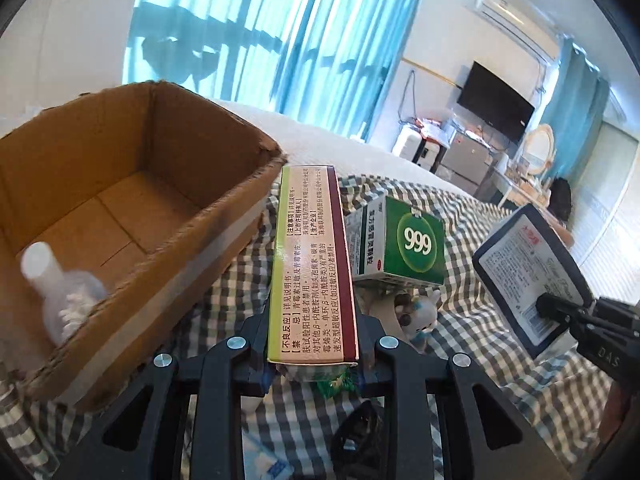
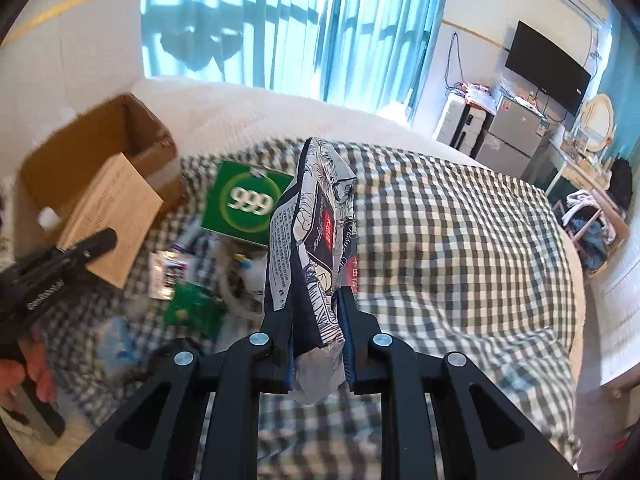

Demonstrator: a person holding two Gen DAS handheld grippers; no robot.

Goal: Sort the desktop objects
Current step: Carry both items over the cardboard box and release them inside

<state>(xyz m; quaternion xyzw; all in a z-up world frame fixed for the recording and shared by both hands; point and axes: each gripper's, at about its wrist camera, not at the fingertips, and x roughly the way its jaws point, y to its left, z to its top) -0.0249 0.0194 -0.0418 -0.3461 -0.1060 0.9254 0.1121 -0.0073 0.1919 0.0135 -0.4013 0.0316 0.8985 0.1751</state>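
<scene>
— Left wrist view first?
— Left gripper (image 1: 314,354) clamped on a long rectangular medicine carton with a green edge, maroon stripe and dense Chinese print (image 1: 312,264), held clear of the grey-and-white checked cloth (image 1: 460,320) and pointing away from the camera. Just left of it, an open brown cardboard box (image 1: 132,200) with a translucent plastic bottle (image 1: 60,292) lying inside (white bits in it, too small to tell). To the right, a green "999" carton (image 1: 416,244) resting on the cloth, a small white figurine (image 1: 420,312) below it. At far right, the right gripper (image 1: 560,308) pinching a flat dark-bordered printed pouch (image 1: 528,272).
— And the right wrist view?
— Right gripper (image 2: 316,344) squeezed on that pouch (image 2: 316,232), crumpled and upright between the pads, lifted off the checked cloth (image 2: 460,248). At left, the left gripper (image 2: 92,246) gripping the long carton (image 2: 116,220) beside the cardboard box (image 2: 120,140), a hand (image 2: 28,376) on its handle. Green carton (image 2: 248,204) lying among blurred clutter.
</scene>
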